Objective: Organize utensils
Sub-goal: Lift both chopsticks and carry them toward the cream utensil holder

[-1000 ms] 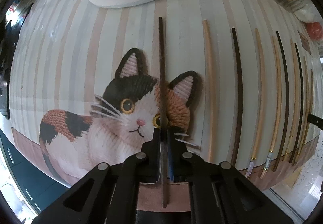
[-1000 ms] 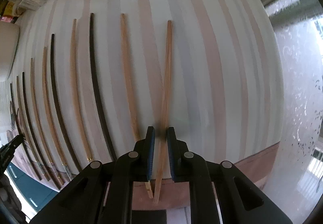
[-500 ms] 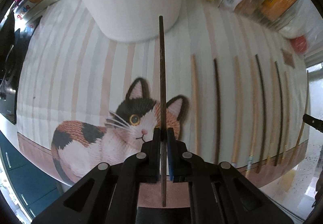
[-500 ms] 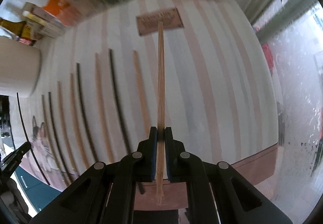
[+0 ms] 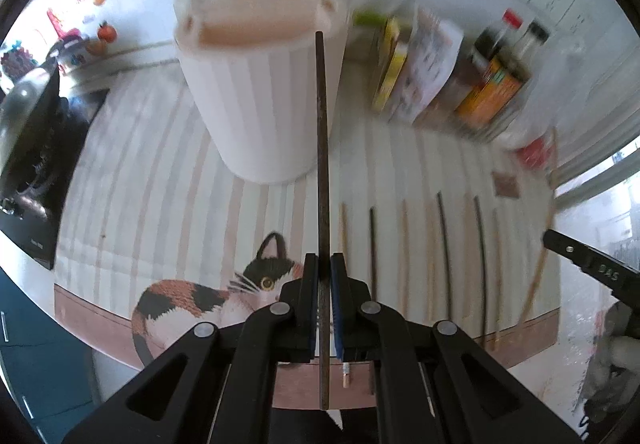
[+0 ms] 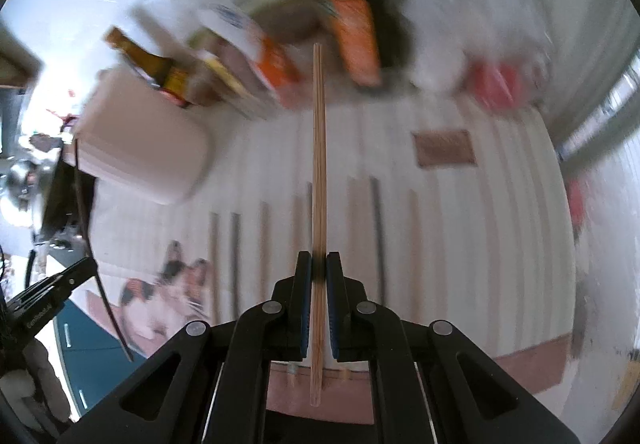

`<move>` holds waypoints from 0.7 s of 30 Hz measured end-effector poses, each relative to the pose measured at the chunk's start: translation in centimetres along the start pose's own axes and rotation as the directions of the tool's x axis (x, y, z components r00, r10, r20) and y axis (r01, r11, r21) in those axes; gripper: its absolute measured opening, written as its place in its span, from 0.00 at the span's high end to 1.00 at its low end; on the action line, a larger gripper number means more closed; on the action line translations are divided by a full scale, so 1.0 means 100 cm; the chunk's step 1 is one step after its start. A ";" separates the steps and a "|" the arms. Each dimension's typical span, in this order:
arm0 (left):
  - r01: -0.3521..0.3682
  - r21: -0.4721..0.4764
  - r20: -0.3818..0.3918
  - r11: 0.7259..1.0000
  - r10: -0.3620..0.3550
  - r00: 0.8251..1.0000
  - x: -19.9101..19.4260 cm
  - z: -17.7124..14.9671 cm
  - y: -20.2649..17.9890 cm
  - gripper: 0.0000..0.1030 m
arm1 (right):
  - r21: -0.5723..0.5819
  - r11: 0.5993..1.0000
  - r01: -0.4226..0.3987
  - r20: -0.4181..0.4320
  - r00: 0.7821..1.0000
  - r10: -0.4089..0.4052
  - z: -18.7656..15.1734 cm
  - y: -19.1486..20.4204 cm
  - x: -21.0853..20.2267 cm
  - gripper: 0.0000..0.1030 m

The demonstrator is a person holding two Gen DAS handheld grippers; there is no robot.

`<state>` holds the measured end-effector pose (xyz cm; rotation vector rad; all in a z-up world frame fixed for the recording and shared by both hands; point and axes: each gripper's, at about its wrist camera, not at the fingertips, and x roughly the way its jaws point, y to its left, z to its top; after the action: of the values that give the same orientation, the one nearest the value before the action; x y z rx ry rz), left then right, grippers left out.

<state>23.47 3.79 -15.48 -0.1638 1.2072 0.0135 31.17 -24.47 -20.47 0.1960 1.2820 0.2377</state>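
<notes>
My left gripper [image 5: 324, 264] is shut on a dark brown chopstick [image 5: 322, 132], held off the striped cat mat [image 5: 160, 184]; its tip shows against the tall white ribbed holder [image 5: 260, 104]. The right gripper [image 6: 319, 264] is shut on a pale bamboo chopstick [image 6: 319, 148], also lifted above the mat [image 6: 480, 244]. Several dark and pale chopsticks [image 5: 404, 256] lie in a row on the mat to the right of the cat picture. In the right wrist view the holder [image 6: 148, 148] stands at the left, and the left gripper [image 6: 86, 268] shows at the lower left.
Bottles, jars and packets [image 5: 472, 84] crowd the back of the counter behind the mat. A black stove [image 5: 32, 164] sits at the left. A brown label [image 6: 444, 148] marks the mat's far right. The counter's front edge runs just below the mat.
Both grippers have risen from the mat, each lifting its chopstick, and tilted up so that the holder and the back of the counter come into view.
</notes>
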 end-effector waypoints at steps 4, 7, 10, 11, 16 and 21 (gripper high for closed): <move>0.012 -0.016 0.072 1.000 -0.011 0.997 -0.030 0.008 -0.002 0.97 | -0.059 0.997 -0.053 0.050 0.997 0.056 0.010 0.028 -0.017 0.93; 0.012 -0.027 0.131 1.000 -0.008 0.991 -0.051 0.017 -0.002 0.97 | -0.095 0.991 -0.096 0.081 0.991 0.103 0.020 0.046 -0.027 0.93; 0.001 -0.038 0.189 0.999 0.006 0.982 -0.069 0.027 -0.002 0.97 | -0.127 0.982 -0.137 0.113 0.982 0.151 0.032 0.063 -0.036 0.93; -0.003 -0.040 0.200 0.999 0.011 0.980 -0.071 0.030 -0.001 0.97 | -0.135 0.979 -0.154 0.119 0.978 0.170 0.036 0.069 -0.038 0.93; -0.032 -0.076 0.277 0.997 0.052 0.959 -0.092 0.050 0.008 0.97 | -0.191 0.959 -0.208 0.163 0.957 0.240 0.056 0.101 -0.052 0.93; -0.050 -0.104 0.347 0.993 0.083 0.934 -0.107 0.070 0.022 0.97 | -0.242 0.942 -0.230 0.209 0.936 0.283 0.073 0.132 -0.065 0.93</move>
<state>25.93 7.73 -3.33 -0.1939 0.8535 0.1537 35.63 -13.77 -8.85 0.2016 0.9783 0.5595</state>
